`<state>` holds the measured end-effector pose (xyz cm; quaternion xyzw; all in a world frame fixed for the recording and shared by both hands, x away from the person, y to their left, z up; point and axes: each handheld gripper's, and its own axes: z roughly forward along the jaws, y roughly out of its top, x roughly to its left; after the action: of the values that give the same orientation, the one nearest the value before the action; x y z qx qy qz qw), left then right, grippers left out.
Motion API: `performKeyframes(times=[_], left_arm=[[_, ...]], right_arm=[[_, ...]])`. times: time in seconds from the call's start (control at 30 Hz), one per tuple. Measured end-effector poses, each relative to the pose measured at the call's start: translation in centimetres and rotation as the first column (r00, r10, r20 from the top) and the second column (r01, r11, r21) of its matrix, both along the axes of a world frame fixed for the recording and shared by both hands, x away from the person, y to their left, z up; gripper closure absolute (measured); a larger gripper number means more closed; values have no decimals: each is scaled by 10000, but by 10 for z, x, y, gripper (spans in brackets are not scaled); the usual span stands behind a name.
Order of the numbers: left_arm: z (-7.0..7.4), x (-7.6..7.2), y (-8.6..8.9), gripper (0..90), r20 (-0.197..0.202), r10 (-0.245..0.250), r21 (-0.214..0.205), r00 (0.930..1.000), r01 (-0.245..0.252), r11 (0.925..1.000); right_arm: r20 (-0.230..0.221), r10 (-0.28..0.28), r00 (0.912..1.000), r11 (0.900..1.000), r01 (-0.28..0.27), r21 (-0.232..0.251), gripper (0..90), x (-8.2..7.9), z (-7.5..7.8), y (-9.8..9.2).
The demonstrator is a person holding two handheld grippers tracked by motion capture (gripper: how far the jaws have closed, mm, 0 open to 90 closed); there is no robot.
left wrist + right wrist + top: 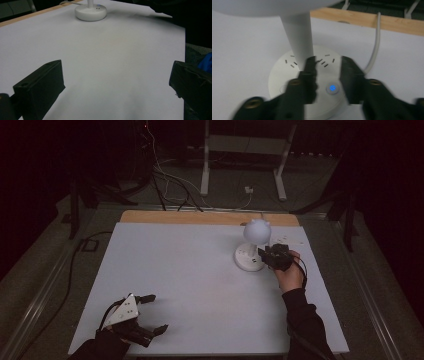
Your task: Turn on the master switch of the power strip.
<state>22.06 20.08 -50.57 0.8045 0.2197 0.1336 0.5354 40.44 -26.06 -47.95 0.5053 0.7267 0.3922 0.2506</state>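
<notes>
Upright white lamp (252, 247) at table's (190, 285) far right, stem vertical, round head apparently tipped away. Right gripper (325, 66) parted over lit blue button (332, 88), clamping nothing. Left gripper (150, 312) wide apart.

A: Where is the high view looking from?
B: It is looking forward and down from above the near edge of the desk (165, 270), taking in the whole top.
A: And the gripper views?
B: The left one is sitting low, facing across to the distant lamp (90, 12). The right one is hovering close over that lamp's base (287, 80). All three are sharing it.
</notes>
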Motion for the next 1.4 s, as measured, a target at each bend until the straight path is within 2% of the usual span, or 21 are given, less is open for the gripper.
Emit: performKeyframes(times=[0.07, 0.17, 0.2, 0.3, 0.33, 0.4, 0.53, 0.6, 0.7, 0.97, 1.13, 1.27, 1.4], left_arm=[[0, 0, 0, 2, -14, 3, -3, 10000, -3, 10000], [0, 0, -1, 2, 8, -18, 14, 10000, 18, 10000], [0, 0, -1, 2, 5, -15, -4, 10000, 15, 10000], [0, 0, -1, 2, 5, 1, 32, 10000, -1, 10000], [0, 0, -1, 2, -4, 2, 39, 10000, -2, 10000], [0, 0, 0, 2, -2, 11, 1, 10000, -11, 10000], [0, 0, -1, 2, -38, -7, 63, 10000, 7, 10000], [0, 0, -1, 2, -28, -8, 23, 10000, 8, 10000], [0, 0, 0, 2, -38, 3, 43, 10000, -3, 10000], [0, 0, 0, 2, -31, 13, 48, 10000, -13, 10000], [-1, 0, 0, 2, -41, 4, 46, 10000, -4, 10000], [-1, 0, -1, 2, -55, 15, 46, 10000, -14, 10000], [-1, 0, 0, 2, -70, 10, 40, 10000, -10, 10000]], right_arm=[[63, 48, 10000, 9999, -48, 112, 513, -3, 3, -1], [114, 90, 9999, 10000, -91, 27, 374, -9, 7, -4], [114, 90, 9999, 10000, -91, 27, 374, -9, 7, -4], [22, 224, 9997, 9988, -225, 438, 278, -13, 9, -8], [28, 337, 9994, 9979, -338, 549, 223, -14, 10, -9], [-3, 924, 9957, 9934, -921, 679, 135, -18, 10, -9], [-56, 1487, 9889, 9842, -1475, 977, 64, -24, 12, -10], [-4, 1776, 9841, 9755, -1759, 1323, 8, -26, 11, -10], [80, 1936, 9810, 9706, -1927, 1444, 8, -29, 11, -11], [89, 2240, 9745, 9661, -2233, 1295, 8, -41, 12, -10], [89, 2538, 9672, 9554, -2521, 1536, 9, -51, 13, -8], [274, 2675, 9632, 9536, -2687, 1356, 9, -60, 13, -7], [294, 2904, 9565, 9461, -2916, 1410, 9, -70, 12, -9]])
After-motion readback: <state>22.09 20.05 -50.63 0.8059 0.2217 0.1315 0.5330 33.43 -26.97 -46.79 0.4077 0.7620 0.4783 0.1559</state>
